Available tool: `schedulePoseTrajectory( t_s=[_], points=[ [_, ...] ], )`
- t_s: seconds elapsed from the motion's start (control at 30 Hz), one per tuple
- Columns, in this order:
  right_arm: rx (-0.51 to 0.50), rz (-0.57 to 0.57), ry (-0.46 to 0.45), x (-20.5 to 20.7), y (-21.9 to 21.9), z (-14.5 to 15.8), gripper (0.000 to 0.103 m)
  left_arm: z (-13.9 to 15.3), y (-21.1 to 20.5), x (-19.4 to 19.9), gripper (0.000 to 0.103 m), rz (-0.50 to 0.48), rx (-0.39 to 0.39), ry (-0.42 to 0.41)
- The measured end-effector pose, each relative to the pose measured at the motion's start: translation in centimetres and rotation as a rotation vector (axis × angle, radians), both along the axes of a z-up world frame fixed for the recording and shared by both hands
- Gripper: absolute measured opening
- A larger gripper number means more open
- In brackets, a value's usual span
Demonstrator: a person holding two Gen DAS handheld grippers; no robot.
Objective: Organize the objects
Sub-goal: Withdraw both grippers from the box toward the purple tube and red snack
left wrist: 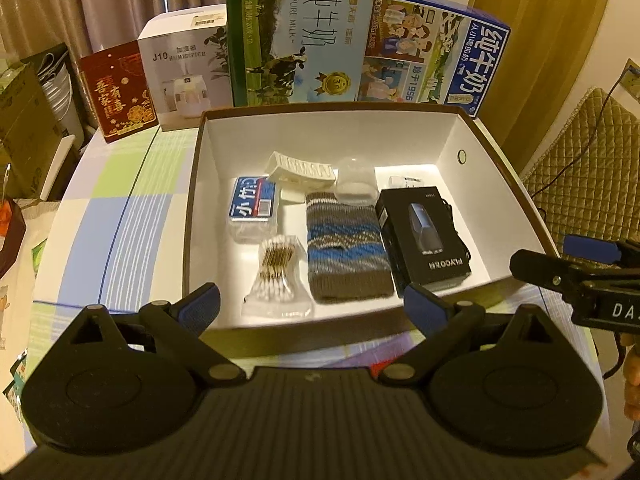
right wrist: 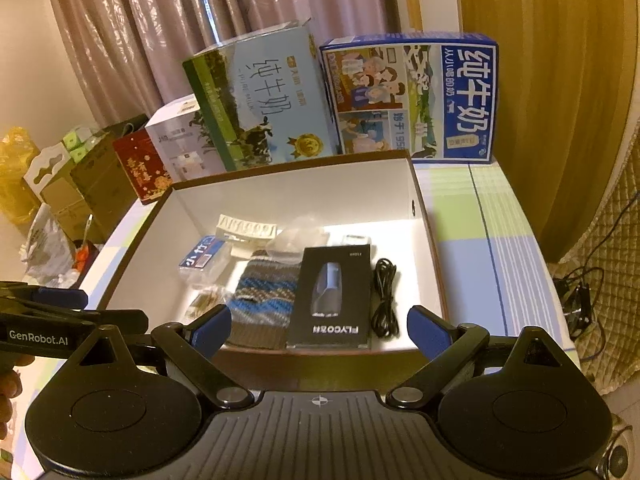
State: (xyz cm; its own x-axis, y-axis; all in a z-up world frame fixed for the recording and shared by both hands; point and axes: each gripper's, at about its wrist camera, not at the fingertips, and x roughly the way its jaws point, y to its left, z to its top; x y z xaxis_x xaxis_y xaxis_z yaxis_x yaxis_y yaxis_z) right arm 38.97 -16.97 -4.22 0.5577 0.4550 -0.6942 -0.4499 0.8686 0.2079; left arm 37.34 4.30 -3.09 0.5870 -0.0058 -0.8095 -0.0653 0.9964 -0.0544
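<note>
Objects lie packed flat inside the box (left wrist: 472,140) (likely sorted); left gripper (left wrist: 312,300) and right gripper (right wrist: 320,324) are held spread, empty.

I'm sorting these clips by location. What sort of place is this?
Most likely a room in a home: pleated curtains hang behind a table with a checked cloth, retail cartons such as a milk carton line its back edge, and a quilted chair cushion sits alongside.

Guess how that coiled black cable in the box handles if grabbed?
The coiled black cable looks thin and loosely looped, so probably floppy and light. With no visible tie, it may uncoil when lifted. It lies beside the black rectangular carton, so jaws might nudge that.
</note>
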Motion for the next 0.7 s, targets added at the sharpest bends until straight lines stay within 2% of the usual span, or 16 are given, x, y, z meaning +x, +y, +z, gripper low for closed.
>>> schedulePoseTrajectory(
  t_s=[0.3, 0.7],
  points=[
    [0.001, 0.002, 0.009, -3.0, -0.7, -0.2, 0.092, -0.2, -0.5, -3.3, 0.097, 0.002, 0.002, 0.014],
    [-0.023, 0.026, 0.029, -6.0, -0.5, -1.5, 0.092, -2.0, -0.7, -6.4, 0.097, 0.018, 0.009, 0.057]
  ],
)
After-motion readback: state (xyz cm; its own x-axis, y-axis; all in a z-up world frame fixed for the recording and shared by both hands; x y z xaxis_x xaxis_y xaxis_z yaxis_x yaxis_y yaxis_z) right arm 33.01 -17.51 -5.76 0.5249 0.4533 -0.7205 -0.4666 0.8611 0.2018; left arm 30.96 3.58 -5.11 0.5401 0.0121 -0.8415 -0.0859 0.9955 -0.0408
